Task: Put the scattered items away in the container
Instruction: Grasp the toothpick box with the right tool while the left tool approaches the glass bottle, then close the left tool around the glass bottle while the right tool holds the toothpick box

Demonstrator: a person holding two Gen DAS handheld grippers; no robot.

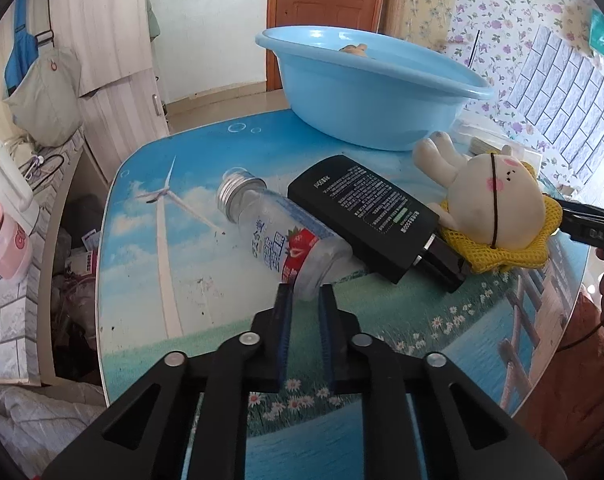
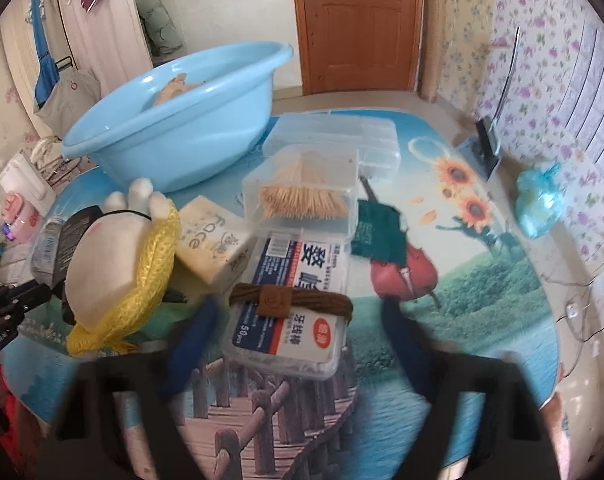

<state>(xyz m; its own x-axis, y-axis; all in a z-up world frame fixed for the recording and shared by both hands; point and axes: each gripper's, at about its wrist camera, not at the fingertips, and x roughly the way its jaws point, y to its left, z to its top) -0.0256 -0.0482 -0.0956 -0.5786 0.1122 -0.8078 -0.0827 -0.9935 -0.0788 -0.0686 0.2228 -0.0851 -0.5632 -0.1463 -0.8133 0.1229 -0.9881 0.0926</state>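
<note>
printed tabletop (image 1: 142, 240) holds a bottle (image 1: 286, 236) lying cap-away, base between the parted left gripper (image 1: 305, 292).

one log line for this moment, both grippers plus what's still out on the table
left gripper: open, at base of bottle | right gripper: open, around floss box | basin: one item inside | plush: on table

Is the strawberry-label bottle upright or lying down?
Lying down: the bottle rests on its side on the table, silver cap pointing away, base near the left gripper.
</note>
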